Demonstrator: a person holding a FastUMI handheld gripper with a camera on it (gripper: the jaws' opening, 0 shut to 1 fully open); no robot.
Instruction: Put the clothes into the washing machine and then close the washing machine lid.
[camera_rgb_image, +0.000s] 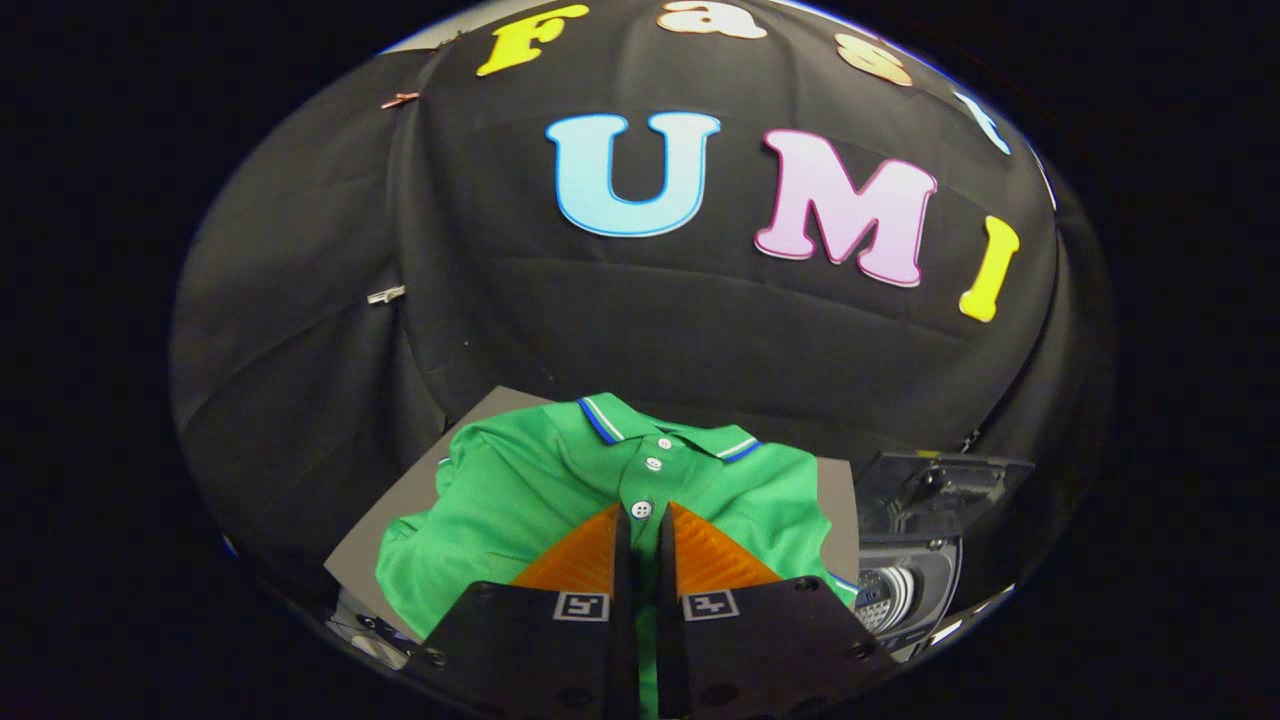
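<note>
Still early: we pinch the green polo shirt (520, 500) at its placket, gripper (643, 525) fingers nearly together; washing machine (905, 560) at three o'clock, lid open, awaits.

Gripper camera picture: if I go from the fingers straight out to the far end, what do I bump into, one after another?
The gripper, its fingers nearly closed with a thin gap, → the green polo shirt lying flat on the grey table → the shirt's striped collar → the black cloth wall.

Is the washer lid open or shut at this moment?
Open. The lid stands raised above the washer, drum visible. The shirt lies outside on the table; gripper fingers nearly closed above it.
</note>
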